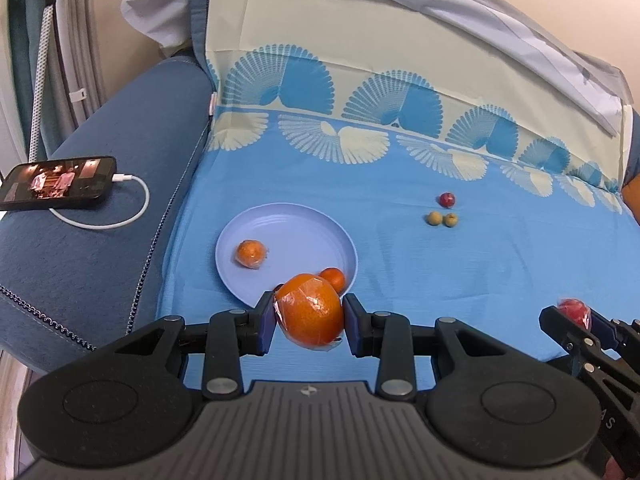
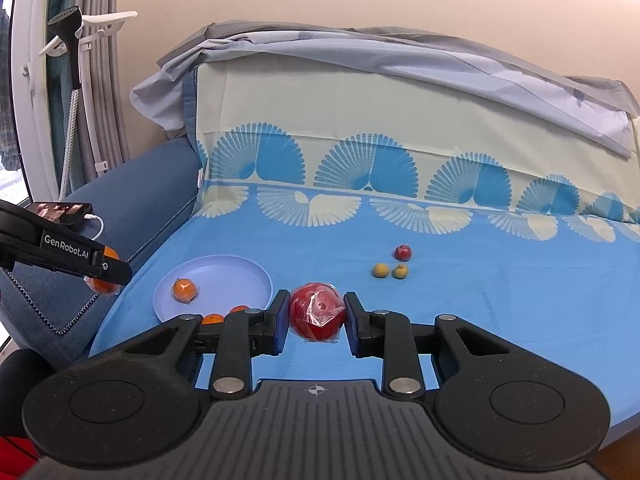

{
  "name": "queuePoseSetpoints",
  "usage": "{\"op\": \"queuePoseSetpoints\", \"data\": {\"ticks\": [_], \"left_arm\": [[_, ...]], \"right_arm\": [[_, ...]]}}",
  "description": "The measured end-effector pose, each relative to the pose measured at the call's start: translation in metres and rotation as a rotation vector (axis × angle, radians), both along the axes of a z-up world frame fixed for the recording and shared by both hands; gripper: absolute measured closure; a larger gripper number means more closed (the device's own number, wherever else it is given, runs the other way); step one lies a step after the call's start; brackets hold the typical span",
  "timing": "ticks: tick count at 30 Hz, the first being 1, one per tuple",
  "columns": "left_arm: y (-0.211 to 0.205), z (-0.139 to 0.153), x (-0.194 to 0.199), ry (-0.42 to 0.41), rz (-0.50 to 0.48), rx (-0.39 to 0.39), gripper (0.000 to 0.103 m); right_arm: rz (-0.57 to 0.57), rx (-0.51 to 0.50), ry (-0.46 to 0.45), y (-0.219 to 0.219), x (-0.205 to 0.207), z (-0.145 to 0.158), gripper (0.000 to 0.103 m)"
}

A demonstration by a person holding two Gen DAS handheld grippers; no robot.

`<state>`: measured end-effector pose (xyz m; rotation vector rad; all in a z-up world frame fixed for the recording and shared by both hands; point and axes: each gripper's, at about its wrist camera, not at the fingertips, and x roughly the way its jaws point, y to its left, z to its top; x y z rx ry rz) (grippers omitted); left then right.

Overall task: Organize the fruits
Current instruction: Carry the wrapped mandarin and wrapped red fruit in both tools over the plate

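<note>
Left gripper [image 1: 309,322] is clamped on a wrapped orange [image 1: 309,311] just above the near rim of the lilac plate [image 1: 294,236], which lies towards the sofa's left arm edge and already carries two smaller oranges. Right gripper [image 2: 316,317] grips a wrapped red fruit [image 2: 317,312], farther right over the blue sheet [image 2: 480,300]; the left is nearer the plate, just ahead of it.

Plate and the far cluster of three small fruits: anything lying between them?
Nothing. Between the plate and the three small fruits there is only bare blue sheet; both wrist views show it.
</note>
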<state>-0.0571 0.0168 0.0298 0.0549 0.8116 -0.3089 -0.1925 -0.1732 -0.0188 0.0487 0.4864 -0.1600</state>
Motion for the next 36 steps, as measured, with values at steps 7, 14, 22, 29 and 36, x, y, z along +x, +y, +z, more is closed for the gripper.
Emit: {"op": "queuePoseSetpoints", "data": {"ticks": [7,14,22,29,36], "left_arm": [[0.007,-0.004,0.016,0.005,0.026,0.0,0.064],[0.015,-0.01,0.039,0.027,0.062,-0.013,0.064],[0.017,-0.034,0.08,0.085,0.077,0.011,0.064],[0.007,-0.062,0.132,0.119,0.092,0.054,0.064],[0.001,-0.09,0.178,0.136,0.073,0.108,0.064]], "right_arm": [[0.022,0.004,0.027,0.006,0.019,-0.007,0.073],[0.071,0.02,0.071,0.016,0.048,-0.019,0.073],[0.142,0.026,0.126,0.032,0.095,-0.038,0.073],[0.142,0.084,0.196,0.039,0.153,-0.059,0.073],[0.226,0.074,0.261,0.05,0.212,-0.088,0.073]]}}
